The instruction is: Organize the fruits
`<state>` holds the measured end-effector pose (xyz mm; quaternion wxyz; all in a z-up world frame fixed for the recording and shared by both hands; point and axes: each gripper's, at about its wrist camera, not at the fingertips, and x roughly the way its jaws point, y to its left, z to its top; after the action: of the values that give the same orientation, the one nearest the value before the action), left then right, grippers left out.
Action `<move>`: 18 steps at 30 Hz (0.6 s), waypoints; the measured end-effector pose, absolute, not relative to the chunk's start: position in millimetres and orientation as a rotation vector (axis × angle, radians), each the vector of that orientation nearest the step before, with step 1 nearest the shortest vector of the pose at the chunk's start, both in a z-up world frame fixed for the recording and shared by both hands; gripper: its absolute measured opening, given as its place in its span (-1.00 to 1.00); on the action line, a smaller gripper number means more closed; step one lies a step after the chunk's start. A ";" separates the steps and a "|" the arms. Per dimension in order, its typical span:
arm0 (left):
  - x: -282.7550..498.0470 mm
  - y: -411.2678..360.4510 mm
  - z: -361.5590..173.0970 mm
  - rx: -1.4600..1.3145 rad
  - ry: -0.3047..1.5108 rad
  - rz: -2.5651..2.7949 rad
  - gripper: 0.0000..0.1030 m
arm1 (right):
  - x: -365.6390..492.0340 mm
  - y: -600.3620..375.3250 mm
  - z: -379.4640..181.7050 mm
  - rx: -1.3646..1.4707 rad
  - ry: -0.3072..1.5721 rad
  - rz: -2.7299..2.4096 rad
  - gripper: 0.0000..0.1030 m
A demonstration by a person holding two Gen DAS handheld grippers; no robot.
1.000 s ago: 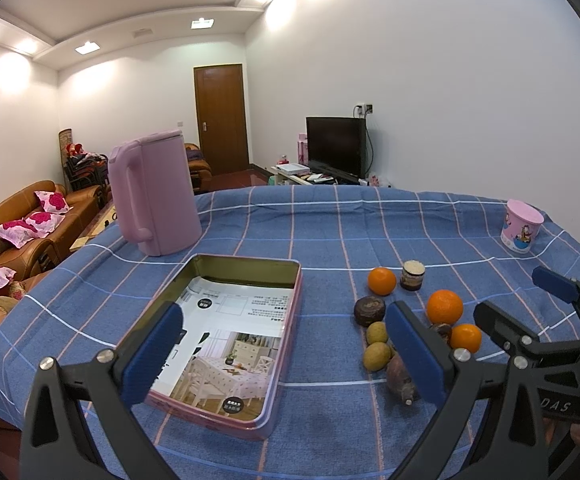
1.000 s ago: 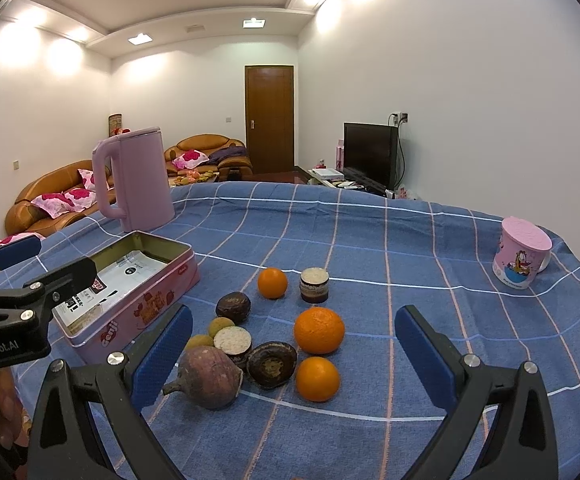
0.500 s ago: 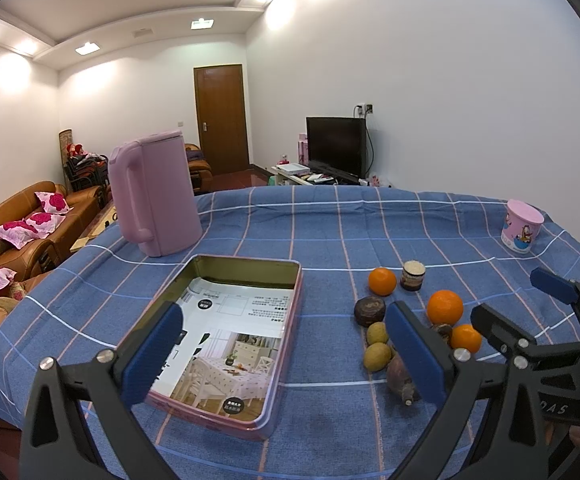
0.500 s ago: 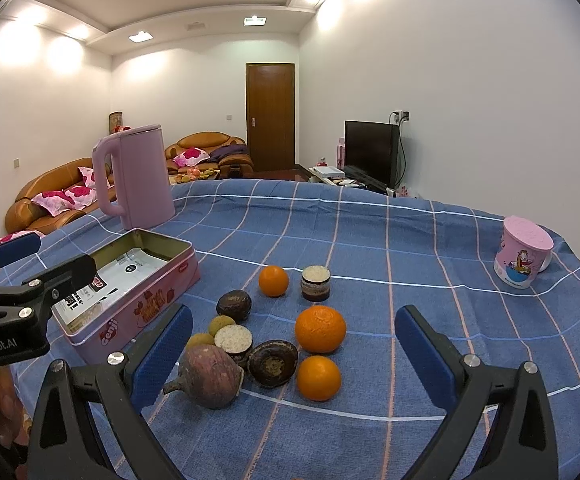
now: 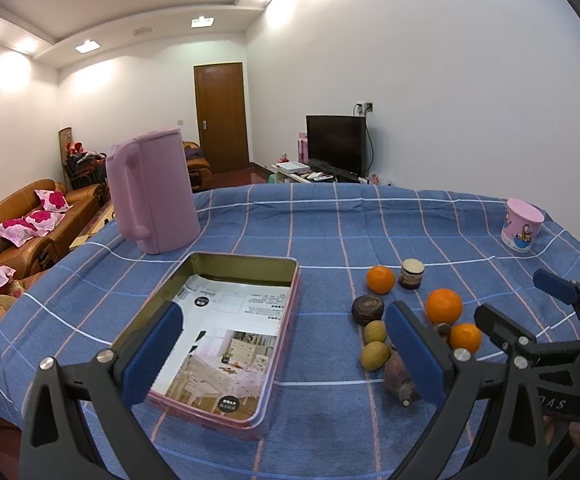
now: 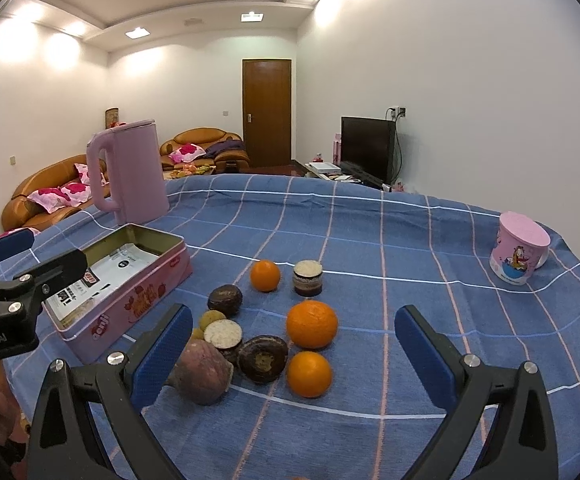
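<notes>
An open pink tin box (image 5: 234,332) with a printed sheet inside lies on the blue checked tablecloth; it also shows in the right wrist view (image 6: 130,292). To its right is a cluster of fruit: three oranges (image 6: 311,324), dark round fruits (image 6: 264,358), small yellow-green fruits (image 5: 374,354) and a purple sweet potato (image 6: 204,372). My left gripper (image 5: 286,356) is open and empty above the box's near end. My right gripper (image 6: 293,356) is open and empty, just short of the fruit cluster.
A pink kettle (image 5: 152,192) stands behind the box. A small jar (image 6: 307,278) sits by the far orange. A pink cartoon mug (image 6: 519,252) stands at the far right. The table edge curves close at left and front.
Both grippers have barely moved; the right wrist view has crept very slightly toward the fruit. Nothing was grasped or released.
</notes>
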<state>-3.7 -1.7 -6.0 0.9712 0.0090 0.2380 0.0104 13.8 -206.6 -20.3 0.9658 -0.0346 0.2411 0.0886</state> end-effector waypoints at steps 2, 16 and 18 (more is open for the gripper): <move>-3.2 -4.7 -10.0 0.016 0.491 0.010 1.00 | 14.6 -213.4 -22.8 -0.067 0.496 0.153 0.98; 17.5 -61.3 -54.1 0.034 0.637 -0.141 0.96 | 24.3 -254.8 -40.7 -0.018 0.585 0.067 0.98; 22.5 -65.0 -60.7 0.028 0.661 -0.160 0.91 | 25.8 -257.8 -41.3 -0.010 0.590 0.065 0.97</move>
<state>22.5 -65.0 -60.7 0.9426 0.0139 0.3243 -0.0782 25.8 -257.8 -41.3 0.9563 -0.0047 0.2905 0.0321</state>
